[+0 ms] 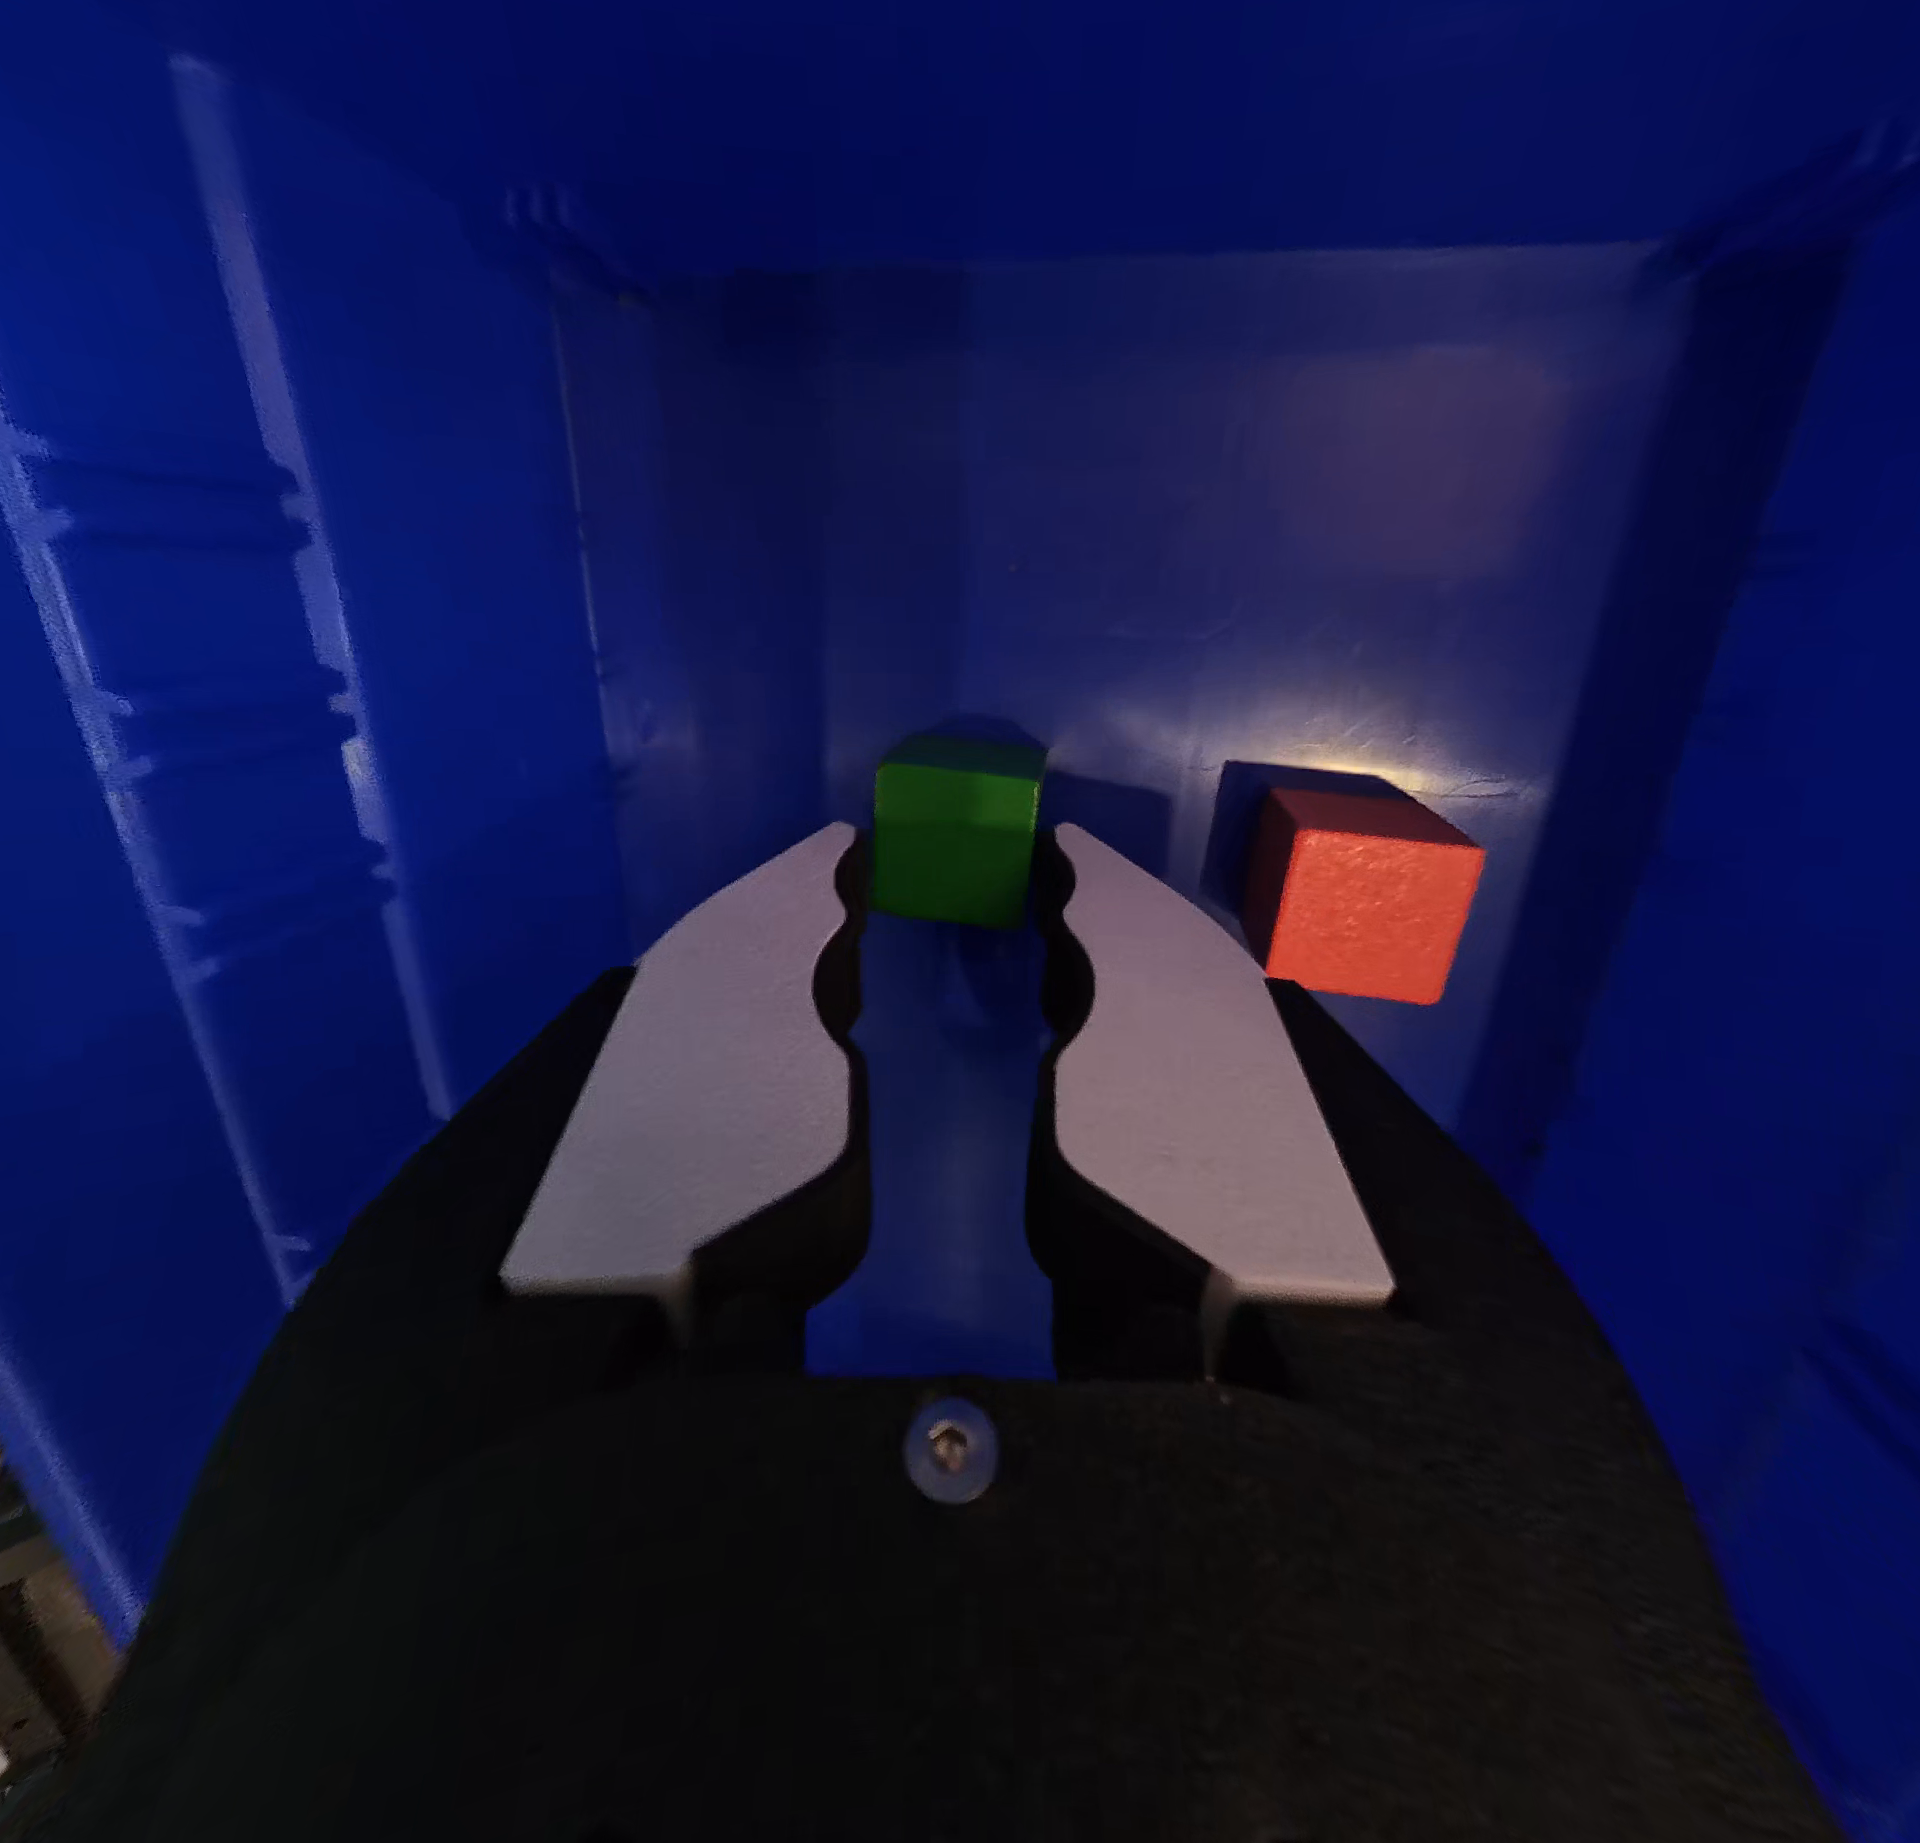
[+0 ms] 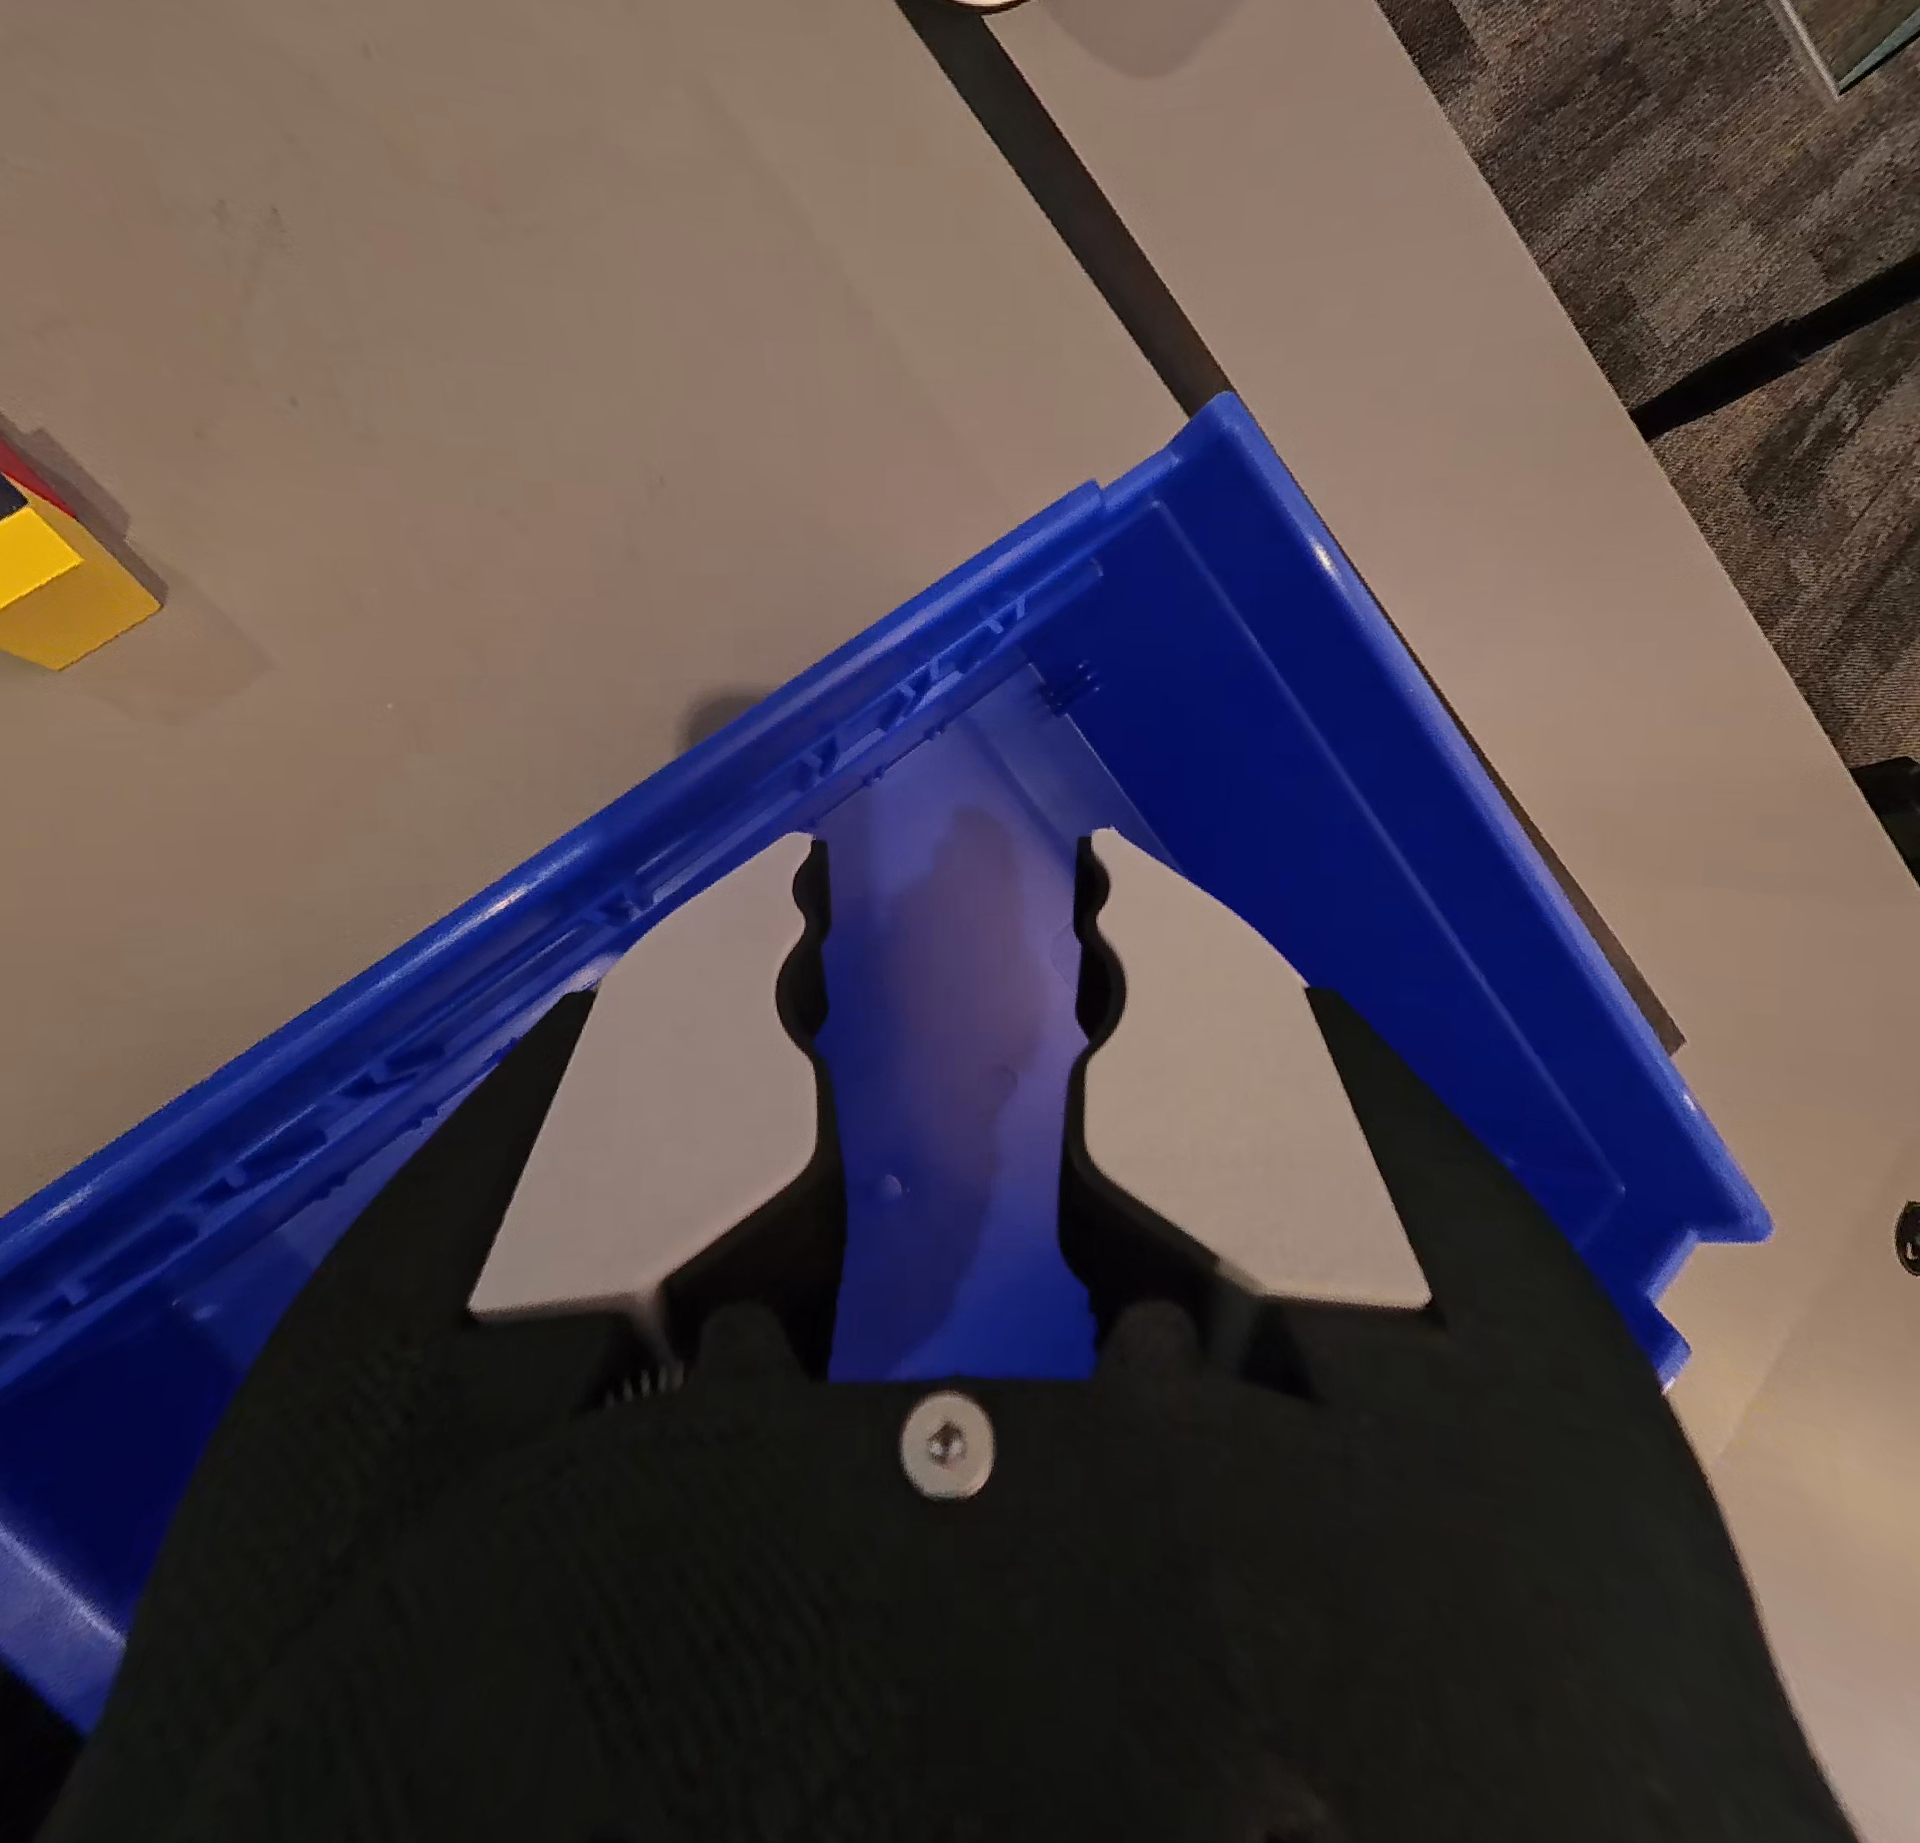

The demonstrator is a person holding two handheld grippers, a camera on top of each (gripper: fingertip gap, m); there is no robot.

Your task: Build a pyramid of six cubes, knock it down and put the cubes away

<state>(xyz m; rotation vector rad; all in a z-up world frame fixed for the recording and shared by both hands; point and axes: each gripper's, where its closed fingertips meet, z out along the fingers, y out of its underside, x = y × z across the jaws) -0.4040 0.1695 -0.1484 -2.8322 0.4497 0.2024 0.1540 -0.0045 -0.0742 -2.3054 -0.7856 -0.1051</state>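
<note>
Green is the colour at the tips of the left gripper point(image 1: 954, 848): a green cube point(image 1: 954, 837) sits right between its two pale fingers point(image 1: 717, 1055), which flank its lower corners. The jaws stand narrowly parted at about the cube's width, and I cannot tell whether they press on it or have let go. Whether the cube rests on the bin's floor or hangs just above it is also unclear. Just to the cube's right, apart from it and outside the jaws, a red cube point(image 1: 1361, 894) lies on the floor of the blue bin point(image 1: 312, 650), near the bin's right wall. Both cubes sit toward the bin's far wall, and the whole left gripper is down inside the bin, with blue walls on every side.

In the right wrist view, the right gripper point(image 2: 951, 848) hovers over the same blue bin point(image 2: 1351, 754), near its far corner, jaws released and holding nothing; only the bin's blue floor shows between its fingers. Beyond the bin's long rim lies the grey tabletop point(image 2: 520, 287). At the left edge of that view, well apart from the bin, a yellow cube point(image 2: 52, 588) rests on the tabletop, touching other blocks that are cut off by the frame. Dark carpet point(image 2: 1662, 183) shows past the tabletop's far edge.
</note>
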